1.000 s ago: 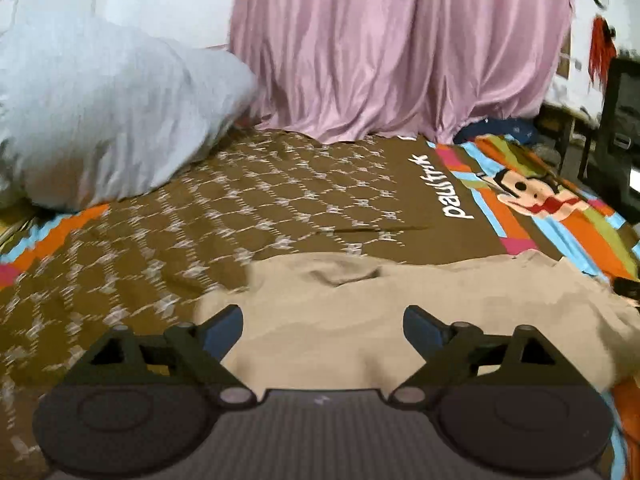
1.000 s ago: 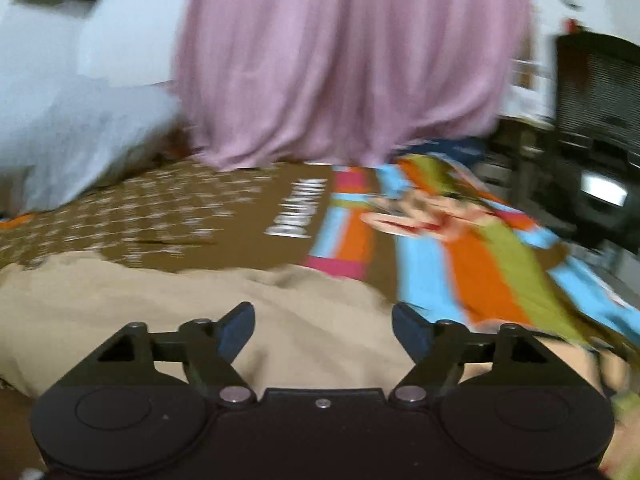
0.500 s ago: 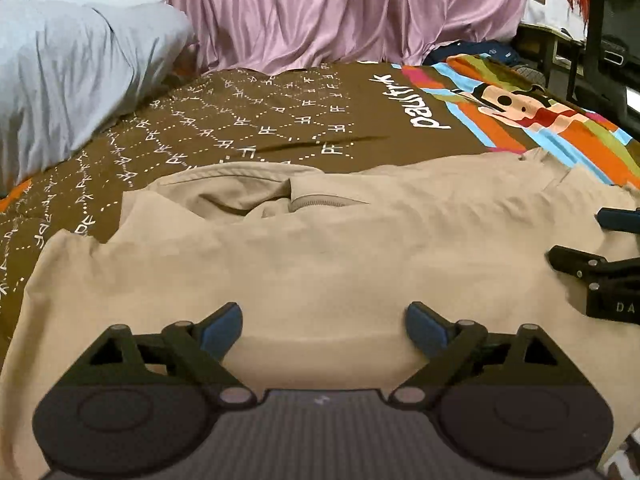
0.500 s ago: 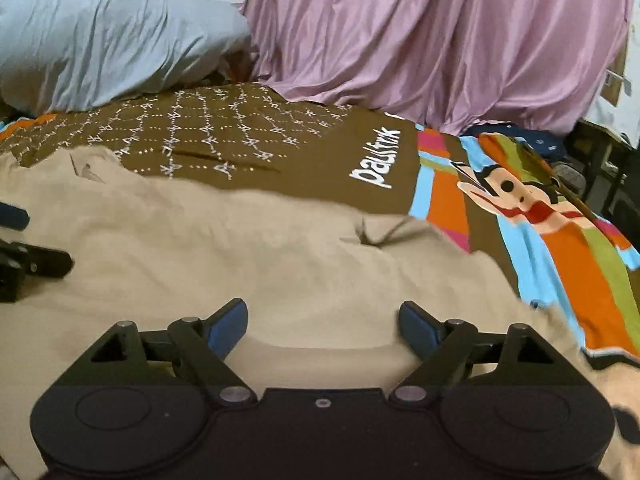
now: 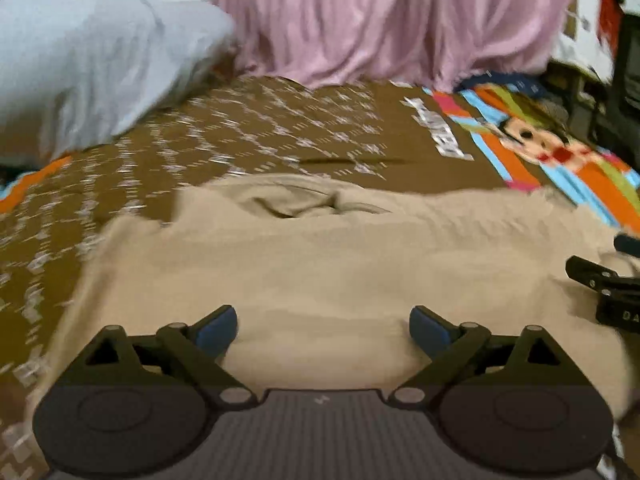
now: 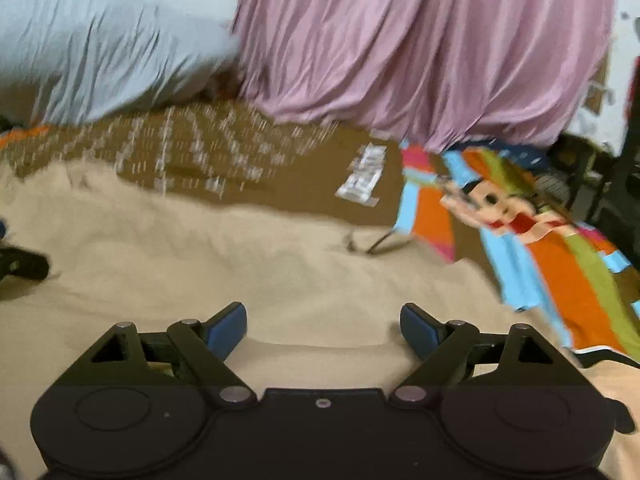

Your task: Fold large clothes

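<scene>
Both tools, left (image 5: pixel 323 326) and right (image 6: pixel 323 326), stood with jaws apart, empty, over the beige garment (image 5: pixel 320 264) spread on the bed (image 5: pixel 248 140). A clean fold probably required pinching matching edge corners and lifting evenly.

Beige garment (image 5: pixel 320 272) spread flat across bed, collar rumpled, far edge.

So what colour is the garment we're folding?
Plain beige garment, clearest in the left wrist view.
</scene>
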The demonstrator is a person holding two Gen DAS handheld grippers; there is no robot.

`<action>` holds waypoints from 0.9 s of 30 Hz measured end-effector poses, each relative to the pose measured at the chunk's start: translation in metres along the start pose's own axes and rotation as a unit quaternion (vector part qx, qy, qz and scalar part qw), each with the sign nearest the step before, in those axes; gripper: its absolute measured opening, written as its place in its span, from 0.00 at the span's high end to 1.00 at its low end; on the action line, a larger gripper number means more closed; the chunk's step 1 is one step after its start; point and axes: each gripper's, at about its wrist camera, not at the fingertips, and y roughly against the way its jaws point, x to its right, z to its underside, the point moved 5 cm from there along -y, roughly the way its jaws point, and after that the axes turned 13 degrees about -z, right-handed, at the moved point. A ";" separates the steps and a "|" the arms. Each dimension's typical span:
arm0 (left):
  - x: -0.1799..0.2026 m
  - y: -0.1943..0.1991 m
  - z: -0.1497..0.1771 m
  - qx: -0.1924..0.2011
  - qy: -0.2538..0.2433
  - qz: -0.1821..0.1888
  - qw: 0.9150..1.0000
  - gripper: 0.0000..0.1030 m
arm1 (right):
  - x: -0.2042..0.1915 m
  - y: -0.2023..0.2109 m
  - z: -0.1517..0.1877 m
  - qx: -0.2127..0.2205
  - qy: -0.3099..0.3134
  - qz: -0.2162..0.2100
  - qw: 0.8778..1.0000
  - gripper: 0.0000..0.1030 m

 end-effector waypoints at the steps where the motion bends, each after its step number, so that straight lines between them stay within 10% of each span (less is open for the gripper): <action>1: -0.009 0.012 0.002 0.000 0.013 -0.004 1.000 0.01 | -0.003 0.010 -0.002 0.013 -0.010 -0.009 1.000 0.17; 10: -0.074 0.068 0.043 -0.048 0.153 0.005 0.987 0.00 | -0.066 0.040 0.013 0.035 0.122 -0.029 0.992 0.10; 15: -0.085 0.053 0.063 -0.091 0.216 0.040 0.971 0.00 | -0.054 0.026 0.026 0.002 0.066 -0.059 0.996 0.10; 27: -0.091 0.018 0.057 -0.053 0.290 0.079 0.952 0.00 | -0.055 0.029 0.029 0.012 0.061 -0.057 0.996 0.08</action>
